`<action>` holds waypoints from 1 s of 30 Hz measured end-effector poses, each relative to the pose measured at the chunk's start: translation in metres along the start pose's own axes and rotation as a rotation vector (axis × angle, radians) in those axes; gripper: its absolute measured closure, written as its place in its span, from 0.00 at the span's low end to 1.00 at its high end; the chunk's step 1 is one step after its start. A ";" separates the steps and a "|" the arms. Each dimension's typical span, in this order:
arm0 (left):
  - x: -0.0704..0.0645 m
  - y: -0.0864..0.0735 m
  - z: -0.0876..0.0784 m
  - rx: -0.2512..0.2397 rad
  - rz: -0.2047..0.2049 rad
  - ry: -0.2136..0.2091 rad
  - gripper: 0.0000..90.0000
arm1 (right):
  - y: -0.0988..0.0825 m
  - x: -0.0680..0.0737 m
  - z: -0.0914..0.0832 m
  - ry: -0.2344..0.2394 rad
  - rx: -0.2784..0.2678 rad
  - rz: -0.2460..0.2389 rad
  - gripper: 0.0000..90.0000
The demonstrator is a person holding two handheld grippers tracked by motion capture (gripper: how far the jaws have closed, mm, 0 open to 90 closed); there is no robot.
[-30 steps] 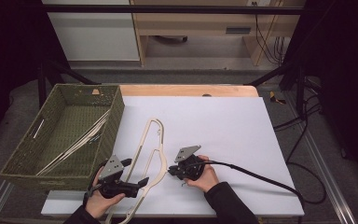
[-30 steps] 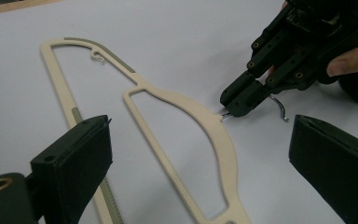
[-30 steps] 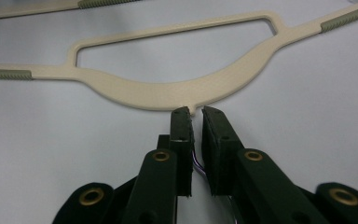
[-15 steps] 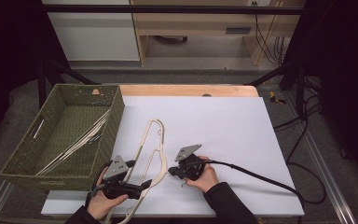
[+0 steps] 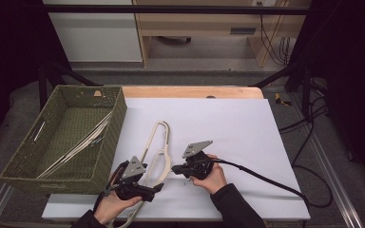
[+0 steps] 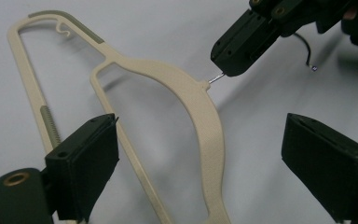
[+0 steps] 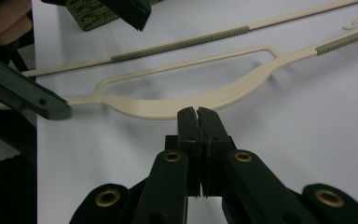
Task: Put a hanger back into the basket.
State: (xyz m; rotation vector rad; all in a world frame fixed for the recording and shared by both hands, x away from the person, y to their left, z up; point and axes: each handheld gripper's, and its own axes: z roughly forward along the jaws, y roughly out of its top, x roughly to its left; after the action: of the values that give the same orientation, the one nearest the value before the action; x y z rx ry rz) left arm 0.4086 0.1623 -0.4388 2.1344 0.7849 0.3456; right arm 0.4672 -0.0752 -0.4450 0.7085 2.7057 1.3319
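A cream plastic hanger point(image 5: 154, 142) lies flat on the white table. My right gripper point(image 5: 174, 169) is shut on the thin metal pin at the hanger's neck. The left gripper view shows that pin running into the right gripper's closed tips point(image 6: 223, 71). In the right gripper view the shut tips point(image 7: 196, 113) meet the middle of the hanger's curved shoulder point(image 7: 168, 106). My left gripper point(image 5: 158, 187) stands open and its jaws have just been closing a little. The hanger's shoulder point(image 6: 186, 88) runs between its pads point(image 6: 91, 161), which do not press on it.
A green woven basket point(image 5: 108, 154) stands at the table's left with several pale hangers point(image 5: 76, 147) inside. The right gripper's black cable point(image 5: 266, 178) trails off to the right. The table's front edge lies close under both hands.
The left gripper has slid to the right, over the lower part of the hanger. The right gripper has risen slightly with the hanger's neck.
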 end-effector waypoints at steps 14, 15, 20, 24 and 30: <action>-0.012 0.009 0.031 0.132 0.047 0.016 0.41 | 0.011 0.010 -0.009 -0.002 -0.017 -0.039 0.99; -0.013 0.009 0.032 0.131 0.047 0.020 0.43 | 0.012 0.010 -0.010 0.003 -0.014 -0.039 0.99; -0.016 0.010 0.033 0.157 0.051 0.049 0.58 | 0.014 0.011 -0.014 0.000 -0.024 -0.036 0.99; -0.014 0.009 0.033 0.172 0.023 0.060 0.71 | 0.014 0.011 -0.015 -0.003 -0.030 -0.042 0.99; -0.018 0.008 0.035 0.190 0.031 0.059 0.81 | 0.015 0.012 -0.018 -0.003 -0.039 -0.043 1.00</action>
State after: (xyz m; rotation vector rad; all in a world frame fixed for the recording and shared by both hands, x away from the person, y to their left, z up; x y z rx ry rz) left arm 0.4150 0.1257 -0.4547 2.3248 0.8485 0.3634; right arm 0.4578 -0.0754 -0.4204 0.6442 2.6686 1.3686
